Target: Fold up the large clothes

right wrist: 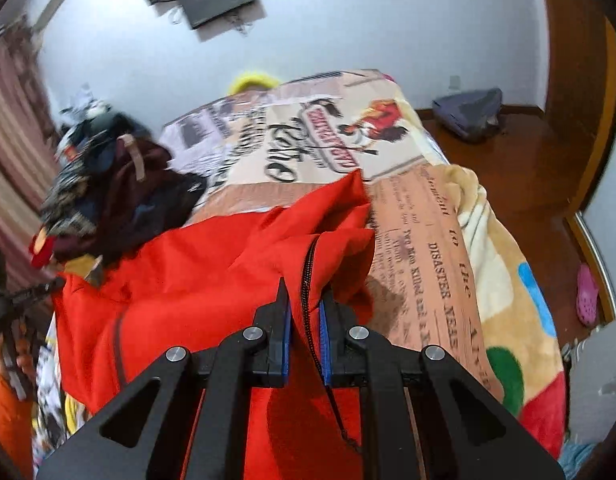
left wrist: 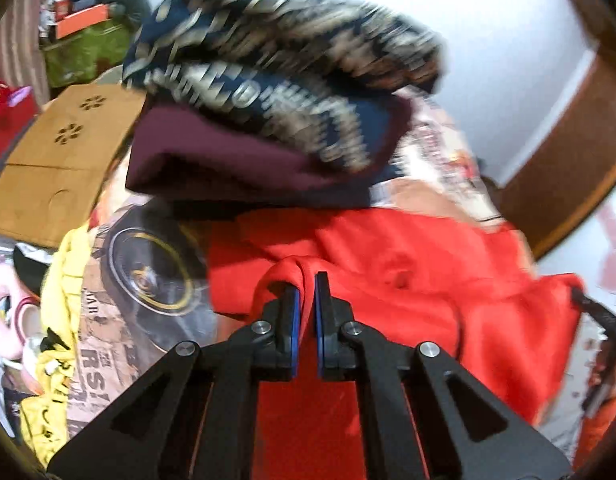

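Note:
A large red jacket (left wrist: 407, 280) lies rumpled on a bed with a printed blanket (right wrist: 419, 240). My left gripper (left wrist: 306, 286) is shut on a bunched edge of the red fabric, which passes between its blue pads. The same red jacket (right wrist: 196, 280) fills the lower left of the right wrist view. There my right gripper (right wrist: 304, 292) is shut on the jacket's edge along its black zipper (right wrist: 308, 280). The cloth hangs slack between the two grips. The right gripper also shows at the right edge of the left wrist view, as dark parts (left wrist: 599, 312).
A pile of folded clothes, a patterned navy piece (left wrist: 276, 60) on a maroon one (left wrist: 228, 160), sits on the bed beyond the jacket. A cardboard box (left wrist: 56, 160) and clutter lie to the left. Wooden floor (right wrist: 519, 168), a grey bag (right wrist: 467, 114) and a pink shoe (right wrist: 587, 296) are right of the bed.

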A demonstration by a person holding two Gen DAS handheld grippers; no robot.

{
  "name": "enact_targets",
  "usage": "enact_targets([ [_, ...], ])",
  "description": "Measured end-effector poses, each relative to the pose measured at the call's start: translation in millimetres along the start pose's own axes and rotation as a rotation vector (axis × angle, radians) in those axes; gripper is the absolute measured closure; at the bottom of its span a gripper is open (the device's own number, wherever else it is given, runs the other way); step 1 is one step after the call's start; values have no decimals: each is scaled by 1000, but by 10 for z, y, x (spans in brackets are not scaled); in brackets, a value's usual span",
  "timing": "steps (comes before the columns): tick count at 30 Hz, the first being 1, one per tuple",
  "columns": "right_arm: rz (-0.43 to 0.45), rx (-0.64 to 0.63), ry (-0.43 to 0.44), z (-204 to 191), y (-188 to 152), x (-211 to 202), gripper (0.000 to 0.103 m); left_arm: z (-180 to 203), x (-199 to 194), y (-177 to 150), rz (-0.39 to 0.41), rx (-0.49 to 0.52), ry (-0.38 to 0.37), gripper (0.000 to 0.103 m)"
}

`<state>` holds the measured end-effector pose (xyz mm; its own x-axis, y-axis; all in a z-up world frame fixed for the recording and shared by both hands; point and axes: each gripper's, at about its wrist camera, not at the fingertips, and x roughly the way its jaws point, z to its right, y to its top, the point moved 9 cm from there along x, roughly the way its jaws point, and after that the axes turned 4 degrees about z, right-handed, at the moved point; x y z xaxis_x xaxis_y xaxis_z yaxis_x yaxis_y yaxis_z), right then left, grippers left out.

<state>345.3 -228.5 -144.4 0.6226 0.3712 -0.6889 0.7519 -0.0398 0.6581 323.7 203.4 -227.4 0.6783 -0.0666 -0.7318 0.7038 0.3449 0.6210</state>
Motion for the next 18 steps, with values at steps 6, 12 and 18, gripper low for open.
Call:
enact_targets([
  [6, -107, 16, -61, 232, -193, 512, 90, -228, 651, -511, -183, -20, 38, 95],
  [12, -137, -61, -35, 202, -224, 420, 78, -90, 653, -671, -259, 89, 40, 79],
  [18, -163, -42, -22, 276, -256, 105, 75, -60, 229, -632, -210, 120, 8, 34],
])
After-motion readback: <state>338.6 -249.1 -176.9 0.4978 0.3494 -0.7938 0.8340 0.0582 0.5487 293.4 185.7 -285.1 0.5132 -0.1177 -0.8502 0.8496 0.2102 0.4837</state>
